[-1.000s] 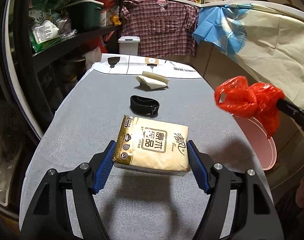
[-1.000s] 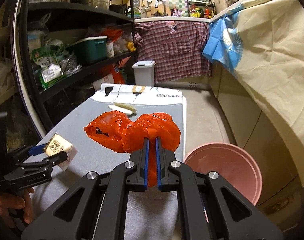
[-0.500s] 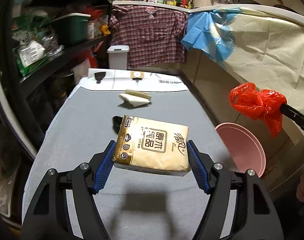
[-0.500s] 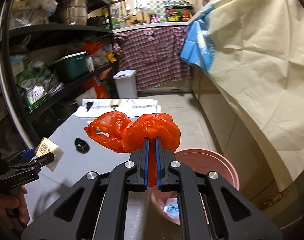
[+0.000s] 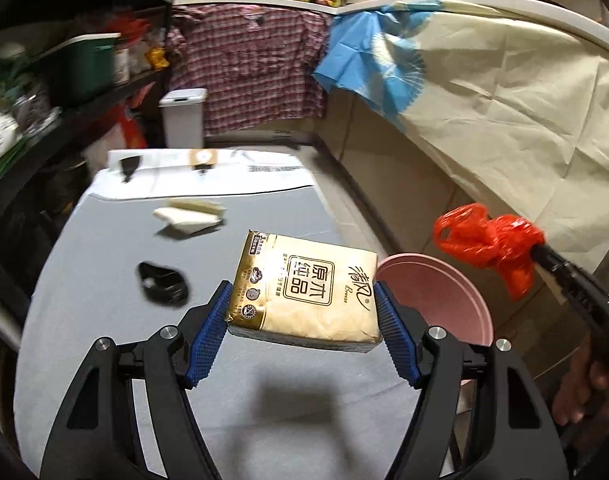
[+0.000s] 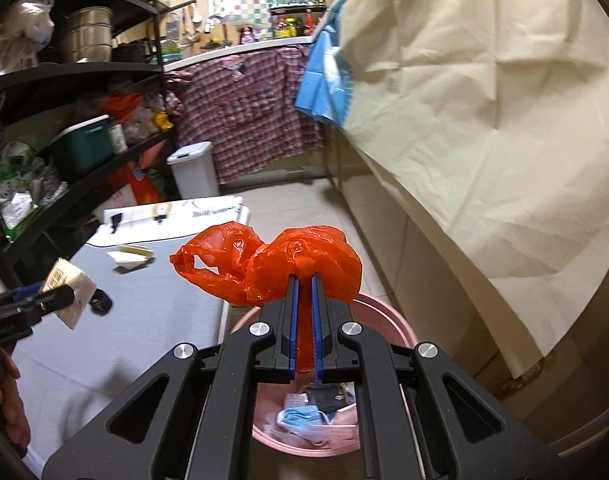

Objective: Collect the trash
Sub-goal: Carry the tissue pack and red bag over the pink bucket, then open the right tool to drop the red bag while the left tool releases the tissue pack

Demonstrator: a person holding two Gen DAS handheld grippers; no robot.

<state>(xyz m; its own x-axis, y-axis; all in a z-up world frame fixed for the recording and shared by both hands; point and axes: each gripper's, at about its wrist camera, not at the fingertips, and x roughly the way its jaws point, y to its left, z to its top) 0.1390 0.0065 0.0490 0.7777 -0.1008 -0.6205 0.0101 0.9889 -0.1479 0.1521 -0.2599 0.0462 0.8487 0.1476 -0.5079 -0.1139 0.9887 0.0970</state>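
Gripping a gold tissue pack [image 5: 304, 294] marked "原木纯品", the left tongs [image 5: 304, 320] match the right tongs [image 6: 304, 280], clamped on a red bag [image 6: 264, 264].

Dim warm indoor light — fisheye-bent edges, motion blur, soft shadows

Premises are presenting as a home kitchen doubling as storage. Black shelving [image 6: 64, 68] along one side is carrying steel pots [image 6: 84, 32], a green bin and packets. A tap [image 6: 214, 24] and bottles are standing on the far counter [image 5: 256, 0], a plaid shirt [image 5: 248, 68] hanging beneath.
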